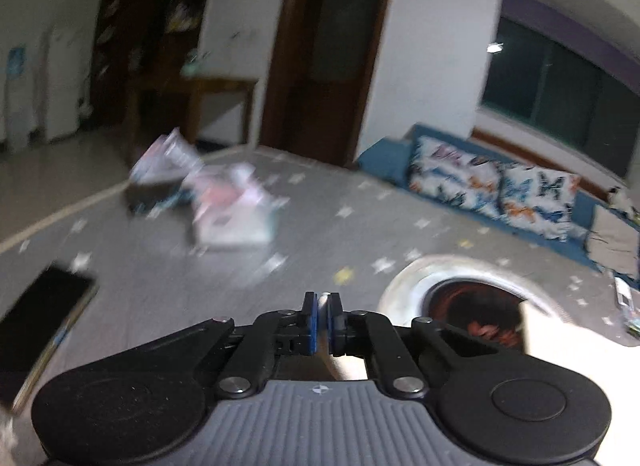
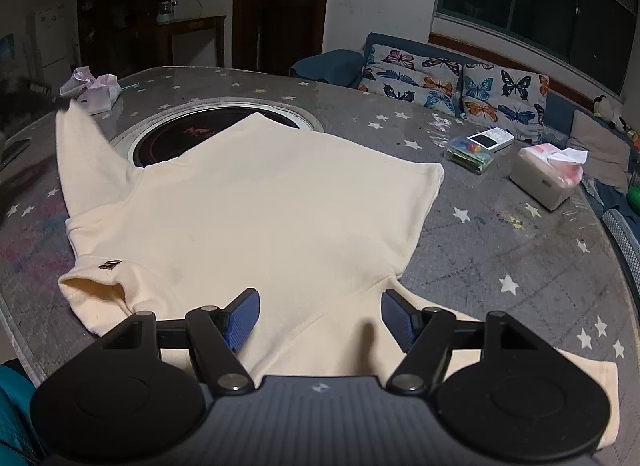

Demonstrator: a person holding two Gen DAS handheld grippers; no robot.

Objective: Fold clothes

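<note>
My left gripper (image 1: 323, 308) pinches a thin fold of the cream shirt (image 2: 256, 209) between blue ribbed pads. My right gripper (image 2: 320, 320) is spread above the soft knit, centre frame on the star-printed table (image 2: 500, 250).

The left black two-finger tongs (image 1: 323, 308), blue-padded, sit pinched shut on a thin fold of cream-coloured cloth (image 1: 325, 300), angled slightly downward, the view blurred. The right black two-finger tongs (image 2: 319, 320) stand spread wide, blue pads (image 2: 244, 320) apart and gripping nothing, tilted more steeply downward.
</note>
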